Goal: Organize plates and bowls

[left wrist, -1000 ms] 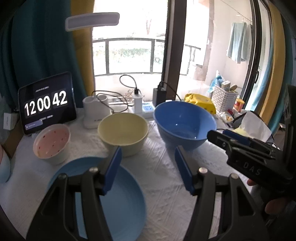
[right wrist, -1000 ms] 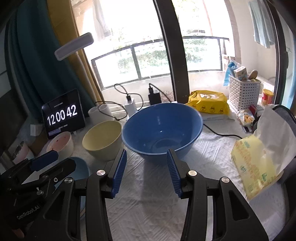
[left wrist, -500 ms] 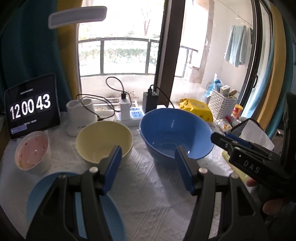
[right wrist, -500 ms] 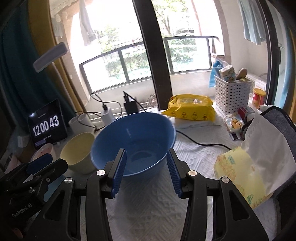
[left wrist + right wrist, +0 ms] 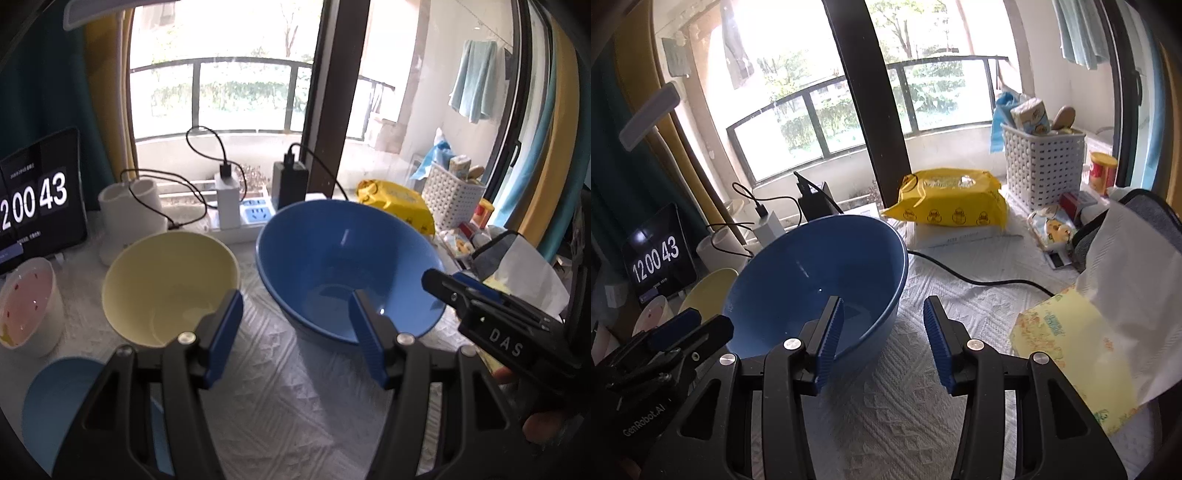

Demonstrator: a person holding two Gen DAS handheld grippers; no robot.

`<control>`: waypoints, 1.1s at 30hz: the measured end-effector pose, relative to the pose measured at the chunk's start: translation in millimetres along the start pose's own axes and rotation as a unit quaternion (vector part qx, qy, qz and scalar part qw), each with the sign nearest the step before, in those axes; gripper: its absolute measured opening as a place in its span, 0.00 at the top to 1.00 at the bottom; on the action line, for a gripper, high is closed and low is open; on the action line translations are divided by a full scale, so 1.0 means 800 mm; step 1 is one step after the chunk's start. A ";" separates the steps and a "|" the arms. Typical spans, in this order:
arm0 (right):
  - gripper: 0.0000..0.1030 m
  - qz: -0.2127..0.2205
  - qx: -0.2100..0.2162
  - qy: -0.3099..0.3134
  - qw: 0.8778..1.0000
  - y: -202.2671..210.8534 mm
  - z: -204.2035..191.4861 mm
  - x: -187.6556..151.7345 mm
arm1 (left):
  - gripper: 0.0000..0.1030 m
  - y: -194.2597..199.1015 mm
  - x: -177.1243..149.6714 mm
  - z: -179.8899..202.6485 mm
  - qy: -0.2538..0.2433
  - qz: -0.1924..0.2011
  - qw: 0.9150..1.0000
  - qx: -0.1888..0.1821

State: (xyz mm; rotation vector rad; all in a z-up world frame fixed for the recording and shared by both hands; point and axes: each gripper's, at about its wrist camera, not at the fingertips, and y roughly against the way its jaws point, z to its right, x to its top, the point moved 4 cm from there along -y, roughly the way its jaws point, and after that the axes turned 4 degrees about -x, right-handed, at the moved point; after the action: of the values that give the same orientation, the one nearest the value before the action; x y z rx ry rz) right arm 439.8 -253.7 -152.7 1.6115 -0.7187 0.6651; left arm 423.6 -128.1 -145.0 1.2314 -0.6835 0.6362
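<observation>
Our right gripper (image 5: pixel 882 332), half open and empty, straddles the near right rim of the big blue bowl (image 5: pixel 812 273); our left gripper (image 5: pixel 295 328), also open and empty, hangs between it and the yellow bowl (image 5: pixel 170 280)

In the left wrist view, the black tablet clock (image 5: pixel 35 206) is cut off at the left edge, losing its first digit. The flat light-blue plate (image 5: pixel 55 398) is mostly hidden behind the left gripper's black frame. Small print under the clock's digits is unreadable.
</observation>
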 end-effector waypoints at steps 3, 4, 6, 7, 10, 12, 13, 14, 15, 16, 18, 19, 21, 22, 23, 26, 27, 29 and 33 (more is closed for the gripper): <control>0.54 -0.008 0.003 -0.002 1.000 -0.010 0.001 -0.004 | 0.41 -0.009 -0.002 -0.004 0.005 -0.008 1.000 0.001; 0.54 -0.011 0.005 -0.003 1.000 -0.013 0.001 -0.005 | 0.41 -0.012 -0.003 -0.005 0.007 -0.011 1.000 0.004; 0.54 -0.015 0.007 -0.002 1.000 -0.018 -0.001 -0.008 | 0.42 -0.017 -0.004 -0.007 0.009 -0.017 1.000 0.008; 0.54 -0.016 0.007 0.000 1.000 -0.020 -0.002 -0.008 | 0.42 -0.018 -0.004 -0.007 0.008 -0.017 1.000 0.008; 0.60 -0.019 0.012 0.006 1.000 -0.022 -0.007 -0.011 | 0.48 -0.018 -0.004 -0.006 0.004 -0.014 1.000 0.011; 0.66 -0.020 0.009 0.012 1.000 -0.023 -0.010 -0.013 | 0.52 -0.018 -0.005 -0.003 -0.002 -0.015 1.000 0.007; 0.67 -0.020 0.009 0.014 1.000 -0.023 -0.010 -0.013 | 0.54 -0.018 -0.005 -0.001 -0.005 -0.015 1.000 0.005; 0.70 -0.019 0.009 0.015 1.000 -0.023 -0.011 -0.013 | 0.55 -0.017 -0.006 0.001 -0.008 -0.014 1.000 0.008; 0.72 -0.018 0.007 0.015 1.000 -0.022 -0.011 -0.012 | 0.56 -0.016 -0.006 0.001 -0.009 -0.013 1.000 0.009; 0.72 -0.019 0.005 0.015 1.000 -0.022 -0.010 -0.012 | 0.57 -0.016 -0.005 0.002 -0.008 -0.013 1.000 0.008; 0.73 -0.020 0.003 0.015 1.000 -0.022 -0.009 -0.013 | 0.60 -0.014 -0.005 0.000 -0.008 -0.012 1.000 0.008; 0.73 -0.020 0.002 0.014 1.000 -0.022 -0.008 -0.013 | 0.61 -0.013 -0.005 0.000 -0.009 -0.011 1.000 0.008; 0.74 -0.020 0.000 0.014 1.000 -0.020 -0.008 -0.013 | 0.61 -0.011 -0.005 0.001 -0.010 -0.010 1.000 0.008; 0.74 -0.020 0.000 0.014 1.000 -0.018 -0.008 -0.013 | 0.61 -0.009 -0.005 0.002 -0.011 -0.009 1.000 0.008; 0.74 -0.018 -0.001 0.014 1.000 -0.016 -0.008 -0.012 | 0.61 -0.008 -0.005 0.002 -0.011 -0.008 1.000 0.007; 0.74 -0.015 -0.002 0.016 1.000 -0.011 -0.009 -0.012 | 0.61 -0.002 -0.004 0.003 -0.011 -0.005 1.000 0.006; 0.74 -0.014 -0.003 0.016 1.000 -0.009 -0.010 -0.011 | 0.61 -0.001 -0.004 0.004 -0.012 -0.004 1.000 0.006; 0.74 -0.012 -0.003 0.016 1.000 -0.005 -0.011 -0.010 | 0.61 0.003 -0.004 0.005 -0.013 -0.002 1.000 0.005; 0.74 -0.007 -0.005 0.017 1.000 0.004 -0.013 -0.009 | 0.61 0.011 -0.005 0.006 -0.015 0.001 1.000 0.002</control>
State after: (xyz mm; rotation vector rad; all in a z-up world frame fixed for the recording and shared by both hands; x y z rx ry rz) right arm 432.3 -243.4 -155.0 1.5911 -0.6844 0.6746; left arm 413.7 -131.2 -141.3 1.2468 -0.7090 0.6212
